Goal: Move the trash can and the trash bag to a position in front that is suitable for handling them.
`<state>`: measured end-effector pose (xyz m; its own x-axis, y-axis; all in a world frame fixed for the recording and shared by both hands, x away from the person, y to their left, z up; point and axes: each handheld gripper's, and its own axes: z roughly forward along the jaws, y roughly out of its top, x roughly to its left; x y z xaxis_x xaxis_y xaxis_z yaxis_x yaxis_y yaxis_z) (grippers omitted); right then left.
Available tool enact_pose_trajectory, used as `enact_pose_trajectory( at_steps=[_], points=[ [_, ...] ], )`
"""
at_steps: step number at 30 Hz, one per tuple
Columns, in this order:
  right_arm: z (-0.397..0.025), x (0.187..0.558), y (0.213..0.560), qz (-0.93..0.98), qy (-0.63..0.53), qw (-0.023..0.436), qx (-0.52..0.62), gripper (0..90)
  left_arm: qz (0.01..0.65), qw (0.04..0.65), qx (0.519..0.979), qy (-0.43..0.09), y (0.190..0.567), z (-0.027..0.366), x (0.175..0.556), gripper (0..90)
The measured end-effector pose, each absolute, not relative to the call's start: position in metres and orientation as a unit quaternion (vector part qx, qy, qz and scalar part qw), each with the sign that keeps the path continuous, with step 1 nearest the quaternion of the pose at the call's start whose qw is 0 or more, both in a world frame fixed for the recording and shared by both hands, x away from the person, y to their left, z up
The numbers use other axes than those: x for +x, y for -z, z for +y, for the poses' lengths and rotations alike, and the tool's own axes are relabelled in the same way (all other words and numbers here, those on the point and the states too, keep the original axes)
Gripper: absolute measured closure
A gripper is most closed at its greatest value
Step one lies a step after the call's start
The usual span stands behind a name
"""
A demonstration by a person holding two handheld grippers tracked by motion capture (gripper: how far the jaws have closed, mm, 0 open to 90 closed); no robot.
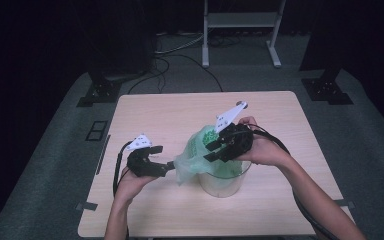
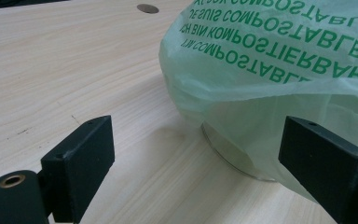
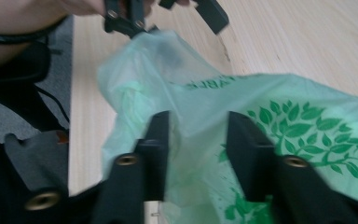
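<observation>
Item: green compostable bag [image 1: 196,152], half-fitted over a clear round bin [image 1: 221,183] near the middle of the wooden table [image 1: 145,112]; its loose side droops down the bin's left wall.

Step in hand, as I judge it: lining the bin. I have my right gripper [image 1: 215,150] over the bin mouth, jaws parted part-way with a fold of film [image 3: 193,119] between them; whether they pinch it I cannot tell. My left gripper [image 1: 167,167] sits at the bag's left edge, jaws spread wide and holding nothing in its own view.

Next move calls for: closing the left jaws on the hanging film, then drawing it out and down over the rim without tearing it.

Markings: mirrored green print reading "KOMPOSTIERBAR" [image 2: 270,58] and "COMPOSTABLE"; a leaf motif [image 3: 307,126].
</observation>
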<state>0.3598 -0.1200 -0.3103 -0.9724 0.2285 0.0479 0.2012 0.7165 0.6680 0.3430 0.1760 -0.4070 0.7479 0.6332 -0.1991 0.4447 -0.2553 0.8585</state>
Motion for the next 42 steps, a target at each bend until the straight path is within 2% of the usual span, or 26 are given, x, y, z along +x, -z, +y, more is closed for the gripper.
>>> enact_pose_trajectory(
  at_steps=[2,10,14,21,32,42],
  points=[
    [-0.120,0.362,0.312,0.928,-0.353,0.011,0.117,90.0,0.343,0.506,0.786,-0.093,0.407,0.175,0.343,9.4],
    [-0.135,0.359,0.304,0.923,-0.364,0.022,0.120,90.0,0.341,0.506,0.787,-0.091,0.406,0.174,0.344,9.4],
    [-0.170,0.351,0.287,0.911,-0.388,0.042,0.133,90.0,0.335,0.512,0.785,-0.093,0.400,0.170,0.343,9.3],
    [-0.227,0.341,0.277,0.890,-0.417,0.067,0.171,90.0,0.325,0.522,0.784,-0.090,0.391,0.165,0.344,9.3],
    [-0.291,0.336,0.303,0.864,-0.441,0.068,0.233,90.0,0.317,0.530,0.783,-0.072,0.383,0.151,0.352,9.4],
    [-0.304,0.339,0.337,0.860,-0.439,0.046,0.258,90.0,0.317,0.528,0.786,-0.058,0.381,0.148,0.359,9.6]
  ],
)
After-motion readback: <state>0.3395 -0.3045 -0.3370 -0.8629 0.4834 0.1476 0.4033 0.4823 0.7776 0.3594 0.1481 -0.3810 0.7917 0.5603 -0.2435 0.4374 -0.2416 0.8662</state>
